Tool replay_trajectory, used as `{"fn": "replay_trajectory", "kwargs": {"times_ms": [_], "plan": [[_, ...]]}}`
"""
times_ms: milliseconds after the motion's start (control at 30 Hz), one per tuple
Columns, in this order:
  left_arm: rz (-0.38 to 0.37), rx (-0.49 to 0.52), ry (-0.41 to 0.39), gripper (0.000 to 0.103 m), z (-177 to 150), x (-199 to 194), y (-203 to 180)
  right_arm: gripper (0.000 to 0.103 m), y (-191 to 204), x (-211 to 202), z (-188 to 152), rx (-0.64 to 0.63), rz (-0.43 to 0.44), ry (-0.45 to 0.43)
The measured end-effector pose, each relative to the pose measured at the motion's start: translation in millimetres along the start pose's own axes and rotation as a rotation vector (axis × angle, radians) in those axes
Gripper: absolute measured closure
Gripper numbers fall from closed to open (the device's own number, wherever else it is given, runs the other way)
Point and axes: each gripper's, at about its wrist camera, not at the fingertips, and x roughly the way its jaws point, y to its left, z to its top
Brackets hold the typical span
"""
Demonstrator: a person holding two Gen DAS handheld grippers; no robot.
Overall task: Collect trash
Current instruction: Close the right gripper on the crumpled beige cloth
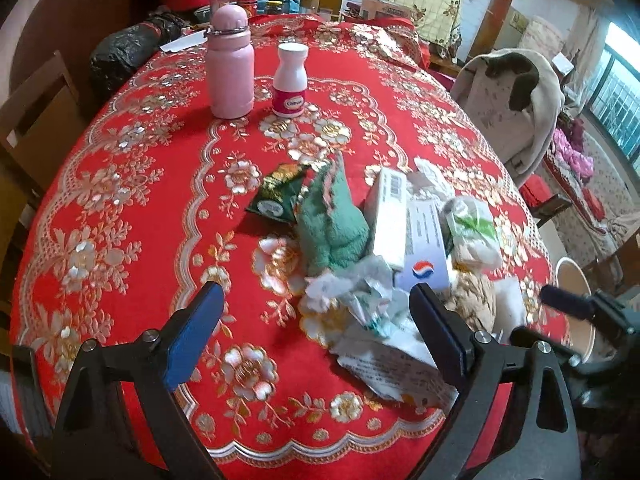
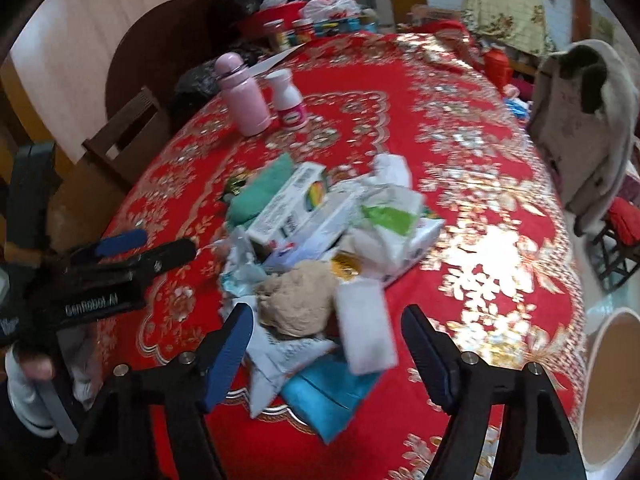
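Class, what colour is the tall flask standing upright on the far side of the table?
Pale pink; the flask shows best in the left wrist view, beside a white bottle.

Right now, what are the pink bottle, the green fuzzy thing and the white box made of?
The pink bottle looks like matte coated metal or plastic; its smooth, even skin leaves that open. The green fuzzy thing seems to be soft fleecy cloth, rumpled and nappy. The white box looks like thin printed cardboard, with flat faces, sharp edges and a barcode.
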Motion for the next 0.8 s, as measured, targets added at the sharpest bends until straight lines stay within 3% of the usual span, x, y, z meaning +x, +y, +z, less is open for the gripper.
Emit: {"fn": "replay_trajectory", "kwargs": {"times_ms": [133,200,367,467,733,767,800], "plan": [[0.001,-0.009,0.015,0.010,5.3,4.5,11.9,0.045,9.6,18.2,4.7,-0.011,0.033,0.029],[-0.009,-0.019,0.027,0.010,6.4,6.9,17.0,0.048,11.6,27.9,6.9,-0.015,0.037,0.044],[-0.063,-0.028,0.057,0.010,9.5,13.1,18.9,0.078,8.9,45.3,5.4,-0.005,0.057,0.103],[-0.100,-0.012,0.077,0.010,9.8,19.5,10.9,0.084,0.4,36.0,4.9,0.033,0.072,0.083],[-0.137,0.069,0.120,0.010,6.1,40.3,-11.6,0.084,-17.1,7.6,13.2,0.119,0.064,0.015],[-0.137,0.080,0.122,0.013,6.0,42.0,-13.2,0.084,-17.6,6.6,13.6,0.124,0.060,0.012],[-0.138,0.097,0.128,0.023,5.7,44.4,-15.9,0.084,-17.8,5.8,13.3,0.132,0.058,0.008]]}}
